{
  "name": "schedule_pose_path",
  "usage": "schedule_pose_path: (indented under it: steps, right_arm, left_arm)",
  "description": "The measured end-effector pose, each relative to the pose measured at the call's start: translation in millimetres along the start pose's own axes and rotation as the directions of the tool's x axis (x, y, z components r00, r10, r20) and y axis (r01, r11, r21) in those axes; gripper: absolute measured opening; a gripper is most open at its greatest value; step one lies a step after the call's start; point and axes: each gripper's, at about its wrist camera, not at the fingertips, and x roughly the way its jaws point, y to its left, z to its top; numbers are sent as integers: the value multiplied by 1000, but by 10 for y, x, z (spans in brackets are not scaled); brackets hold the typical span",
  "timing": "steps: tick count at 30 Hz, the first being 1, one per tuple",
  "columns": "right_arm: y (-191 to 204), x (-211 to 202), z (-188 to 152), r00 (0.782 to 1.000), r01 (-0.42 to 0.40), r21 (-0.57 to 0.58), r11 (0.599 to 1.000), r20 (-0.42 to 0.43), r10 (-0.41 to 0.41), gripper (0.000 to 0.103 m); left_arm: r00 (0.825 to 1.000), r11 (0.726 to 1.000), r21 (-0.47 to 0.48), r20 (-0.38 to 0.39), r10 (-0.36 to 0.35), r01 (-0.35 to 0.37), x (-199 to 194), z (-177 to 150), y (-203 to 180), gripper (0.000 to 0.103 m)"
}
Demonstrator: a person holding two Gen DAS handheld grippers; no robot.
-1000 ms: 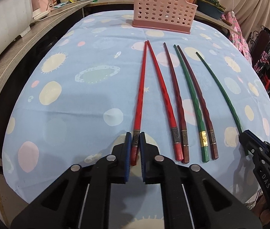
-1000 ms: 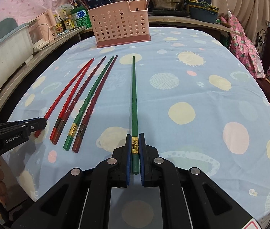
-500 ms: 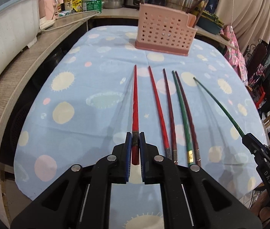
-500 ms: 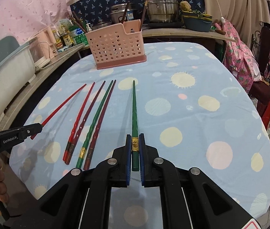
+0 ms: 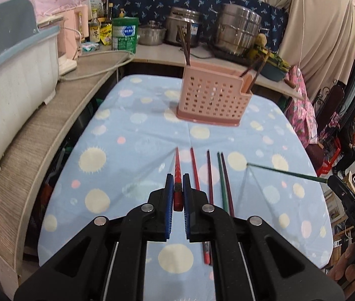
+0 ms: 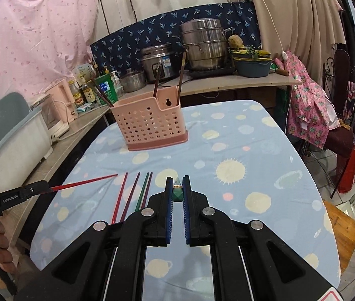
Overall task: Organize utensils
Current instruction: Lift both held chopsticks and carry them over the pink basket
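Observation:
My left gripper (image 5: 176, 188) is shut on a red chopstick (image 5: 177, 165) and holds it above the table, pointing at the pink perforated holder (image 5: 212, 97). My right gripper (image 6: 177, 189) is shut on a green chopstick (image 6: 177, 195), also raised. Each held stick shows in the other view: the red chopstick (image 6: 84, 181) at the left, the green chopstick (image 5: 285, 173) at the right. Several chopsticks lie side by side on the blue cloth: red (image 5: 194, 168), dark red (image 5: 209, 173), green (image 5: 221, 175), dark red (image 5: 226, 178). The holder (image 6: 150, 125) has some dark chopsticks standing in it.
The table carries a blue cloth (image 5: 132, 150) with pale spots. A wooden counter (image 5: 27, 155) with a white tub (image 5: 9, 80) runs along the left. Pots and bottles (image 6: 202, 45) stand on the shelf behind the holder. A chair with pink cloth (image 6: 313, 110) is at the right.
Both grippers have lifted their chopsticks off the cloth and risen, tilting up so the holder and the back shelf show more. The other chopsticks have not moved.

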Motion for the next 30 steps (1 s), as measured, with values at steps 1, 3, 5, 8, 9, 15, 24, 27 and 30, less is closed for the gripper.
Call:
schedule_pose_path:
  steps: [1,3,5,8,9,15,24,27,30]
  right_arm:
    - [-6,-5,53,1000,0,2,1000,10,0,7]
    - [-3,-17,154,1000,1,2,1000,30,-1,7]
    - [7,-25,244,999,2,0,1000,50,-2,7]
    - [35,-17,363,997,14,-9,1000,79,-14,7]
    - [37,-14,415,996,11,-6,1000,87,-10,7]
    - [71,0,680,992,-20,4,1000,127,20,7]
    - [140,58,1158,978,-92,32,995,189,84,7]
    - [191,86,1382,969,-117,36,992,223,106,7]
    - [252,140,1603,958,-140,39,989,257,125,7]
  left_arm:
    - [1000,1000,-2,12,-1,1,-18,66,-1,7]
    - [1000,1000,0,30,2,-2,-39,164,-2,7]
    - [999,1000,3,51,5,-5,-62,274,-10,7]
    - [997,1000,6,77,6,-6,-80,424,-22,7]
    - [996,1000,6,85,6,-7,-87,472,-19,7]
    - [992,1000,7,123,3,-4,-87,795,-28,7]
    - [978,1000,21,208,-24,20,-212,1304,-111,7]
    - [968,999,24,248,-41,37,-286,1512,-161,7]
    - [953,998,21,298,-60,56,-378,1756,-232,7]
